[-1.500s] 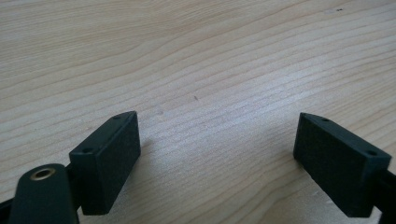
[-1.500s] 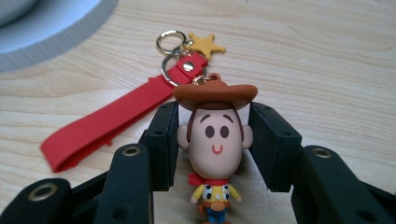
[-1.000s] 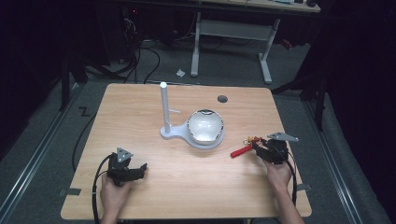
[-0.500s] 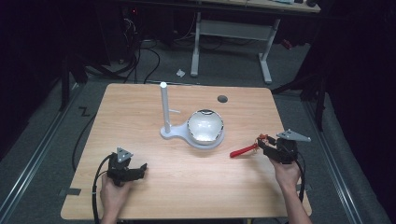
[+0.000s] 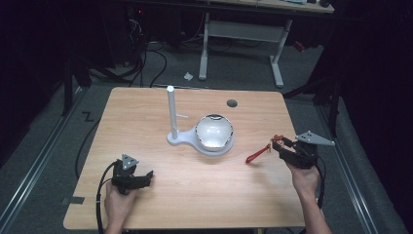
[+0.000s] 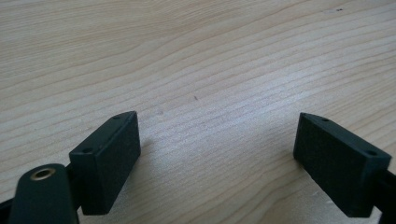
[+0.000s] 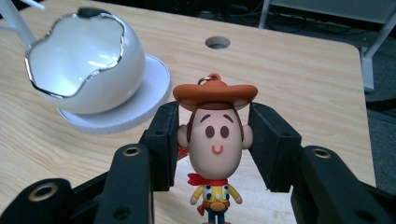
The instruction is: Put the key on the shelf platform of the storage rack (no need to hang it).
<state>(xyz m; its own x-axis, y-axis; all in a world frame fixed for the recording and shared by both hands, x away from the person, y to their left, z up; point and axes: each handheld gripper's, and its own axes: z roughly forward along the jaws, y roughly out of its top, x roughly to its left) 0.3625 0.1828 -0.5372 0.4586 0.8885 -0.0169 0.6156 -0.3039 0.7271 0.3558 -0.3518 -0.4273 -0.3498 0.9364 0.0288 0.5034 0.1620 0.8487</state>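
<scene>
the right gripper (image 7: 212,140) has its fingers (image 7: 161,144) clenched on the head of a small cowboy figure (image 7: 212,154), one pad against each side of the face just under the brown hat brim, and in the high view the same gripper (image 5: 285,146) is held above the counter (image 5: 204,204) near its right edge, with a red strap (image 5: 257,155) trailing from it toward the middle. the figure looks like a light moulded keychain toy, probably stiff plastic or rubber, with a big smooth head, a tiny body hanging free below the pads and a metal ring at the top of the hat. the head is rounded and glossy, so it could rotate or slip if squeezed off centre; the present hold across the widest part of the face, under the brim, seems the surest place, since the brim works as a stop. the body and ring look too small to pinch well, and the strap is soft and will swing. the one container is a white egg-shaped bowl (image 7: 79,70) with a shiny jagged rim, sitting on a white base (image 5: 214,146) that also carries an upright post (image 5: 171,112); its opening tilts toward the right gripper and the inside looks empty. it seems a thin shell, so best not knocked. the left gripper (image 6: 219,158) rests low over bare wood at the near left of the counter, fingers (image 6: 109,158) released and wide apart with nothing between them.
</scene>
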